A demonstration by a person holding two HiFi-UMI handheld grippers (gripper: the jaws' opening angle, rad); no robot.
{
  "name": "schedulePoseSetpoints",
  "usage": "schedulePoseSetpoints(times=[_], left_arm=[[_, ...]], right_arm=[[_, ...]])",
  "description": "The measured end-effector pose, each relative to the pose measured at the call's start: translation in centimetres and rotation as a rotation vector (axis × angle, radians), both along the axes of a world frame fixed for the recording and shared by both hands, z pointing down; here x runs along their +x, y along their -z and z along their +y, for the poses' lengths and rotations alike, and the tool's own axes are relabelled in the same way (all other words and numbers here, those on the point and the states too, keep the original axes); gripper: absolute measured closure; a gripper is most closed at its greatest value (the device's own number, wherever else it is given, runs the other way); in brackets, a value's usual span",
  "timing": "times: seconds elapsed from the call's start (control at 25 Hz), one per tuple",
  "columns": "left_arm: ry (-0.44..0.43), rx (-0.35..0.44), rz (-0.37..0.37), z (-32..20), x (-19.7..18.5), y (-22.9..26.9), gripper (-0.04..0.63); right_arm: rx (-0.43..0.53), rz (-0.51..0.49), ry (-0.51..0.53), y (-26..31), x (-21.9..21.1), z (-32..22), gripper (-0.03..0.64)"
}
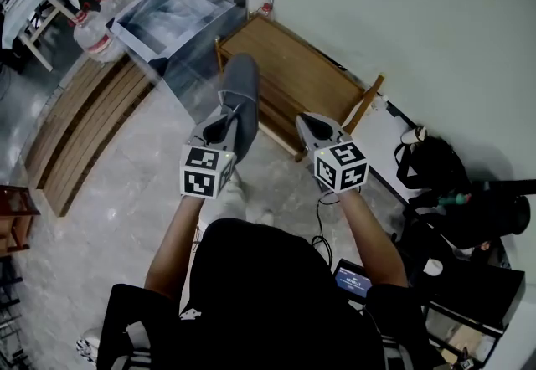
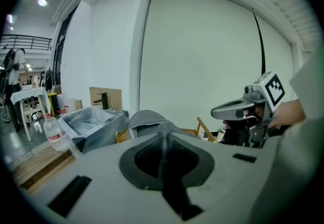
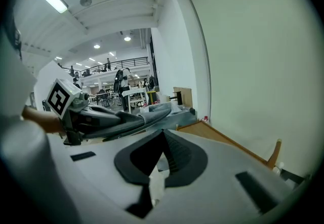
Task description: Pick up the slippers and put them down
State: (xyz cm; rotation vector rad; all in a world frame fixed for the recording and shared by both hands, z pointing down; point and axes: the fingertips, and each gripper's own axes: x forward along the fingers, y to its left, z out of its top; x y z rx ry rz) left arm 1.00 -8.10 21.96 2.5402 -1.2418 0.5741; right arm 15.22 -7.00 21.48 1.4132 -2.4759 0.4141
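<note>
In the head view my left gripper is shut on the heel end of a grey slipper, which sticks out forward above the floor. In the left gripper view the slipper shows as a grey hump just past the shut jaw tips of the left gripper. My right gripper is held level beside it, to the right, with its jaws together and nothing between them. In the right gripper view the right gripper is shut, and the slipper held by the left one shows at the left. No second slipper is in view.
A wooden slatted frame lies on the floor by the white wall ahead. A plastic-wrapped metal sink and water bottles stand at the far left, with wooden planks beside them. Black bags and a small screen sit at the right.
</note>
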Motion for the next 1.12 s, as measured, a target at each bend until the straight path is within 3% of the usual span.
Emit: schedulePoseSetpoints(times=[0.48,1.12], left_arm=[[0.065,0.01,0.021,4.2,1.2,0.2,0.578],[0.051,-0.032,-0.027,4.6,0.1,-1.5,0.578]], right_arm=[[0.001,-0.029,0.007,-0.6,2.7,3.9,0.626],[-0.024,-0.047,-0.001,-1.9,1.9,3.5,0.626]])
